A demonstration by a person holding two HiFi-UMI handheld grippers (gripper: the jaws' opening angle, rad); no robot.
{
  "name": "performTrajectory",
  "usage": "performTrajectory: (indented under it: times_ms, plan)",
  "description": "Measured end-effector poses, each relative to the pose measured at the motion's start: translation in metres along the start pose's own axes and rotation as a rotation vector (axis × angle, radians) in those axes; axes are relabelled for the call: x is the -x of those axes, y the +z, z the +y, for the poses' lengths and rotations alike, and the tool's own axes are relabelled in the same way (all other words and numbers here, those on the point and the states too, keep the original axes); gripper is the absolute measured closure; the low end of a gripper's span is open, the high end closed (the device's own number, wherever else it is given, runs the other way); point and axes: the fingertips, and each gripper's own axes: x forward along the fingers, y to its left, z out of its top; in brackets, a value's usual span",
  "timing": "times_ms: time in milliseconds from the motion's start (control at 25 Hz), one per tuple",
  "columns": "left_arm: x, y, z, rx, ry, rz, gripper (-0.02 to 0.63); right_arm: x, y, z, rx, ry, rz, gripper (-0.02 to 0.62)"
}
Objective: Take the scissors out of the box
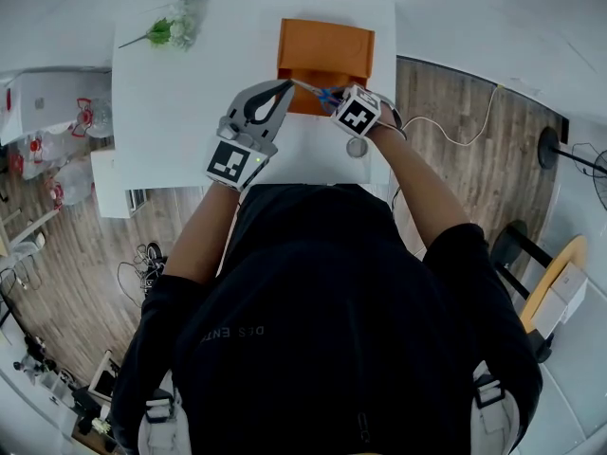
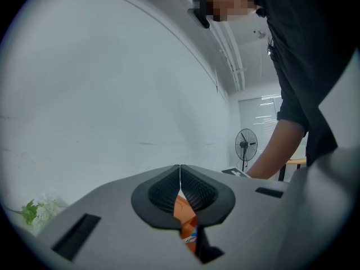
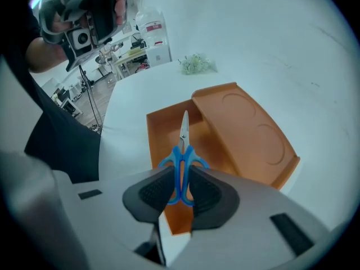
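Observation:
The blue-handled scissors (image 3: 184, 129) have their handles pinched between the pads of my right gripper (image 3: 181, 180), which is shut on them. The blades point down toward the open orange box (image 3: 161, 142), with the scissors held above its floor. In the head view the scissors (image 1: 320, 92) hang over the box's (image 1: 327, 50) near edge, just ahead of the right gripper (image 1: 334, 100). My left gripper (image 1: 283, 87) lies level at the box's near left corner. Its pads meet at the tips (image 2: 180, 169), and orange shows through the gap below them.
The box's lid (image 3: 247, 134) lies folded open to the right. On the white table (image 1: 180, 112) lies a sprig of flowers (image 1: 171, 31) at the far left and a small round object (image 1: 357, 147) by my right wrist. A fan (image 2: 246, 145) stands beyond the table.

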Motion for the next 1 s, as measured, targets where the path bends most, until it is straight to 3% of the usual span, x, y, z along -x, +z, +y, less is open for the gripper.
performTrajectory:
  times_ms: [520,1000]
  plan:
    - [0.010,0.010,-0.005,-0.037,0.062,0.009,0.586,0.075,0.024,0.001,-0.121,-0.021,-0.281,0.503]
    - [-0.001,0.036,-0.026,-0.081,0.062,-0.011,0.586,0.188,0.057,-0.009,-0.180,-0.115,-0.649,0.503]
